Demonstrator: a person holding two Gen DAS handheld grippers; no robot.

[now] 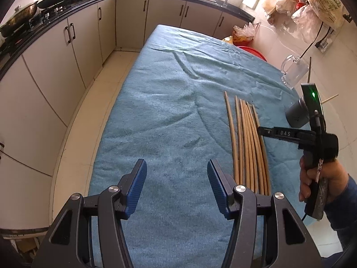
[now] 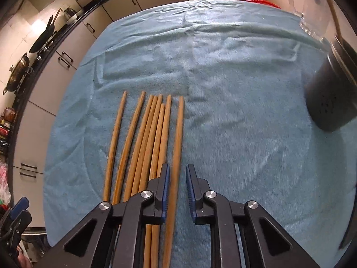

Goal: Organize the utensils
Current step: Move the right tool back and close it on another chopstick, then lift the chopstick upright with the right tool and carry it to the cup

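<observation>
Left gripper [image 1: 177, 179]: jaws spread wide, nothing between the blue pads [image 1: 138, 187]. It hangs over a bare stretch of the blue cloth [image 1: 156, 102] covering the tabletop, near the cloth's near edge and towards its left side.

Chopsticks [image 2: 147, 143]: seven wooden sticks lie flat on the cloth, roughly parallel, pointing from the near edge towards the far edge. In the left wrist view they lie just to the right of the left gripper [image 1: 247, 143]. The leftmost stick lies a little apart from the others; the middle ones are bunched and touching; the rightmost stick [image 2: 177, 147] lies slightly apart on the right.

Right gripper [image 2: 177, 191]: jaws partly open, a narrow gap between the pads. The rightmost stick runs through that gap, close against the left pad, with clear space to the right pad. Whether the left pad touches it cannot be told. The remaining sticks pass beside and under the left finger [image 2: 164, 187].

Dark perforated canister [image 2: 332, 93]: stands at the right edge of the tabletop, well apart from the sticks.

Glass mug [image 1: 293, 71]: stands beyond the canister, near the far right corner.
</observation>
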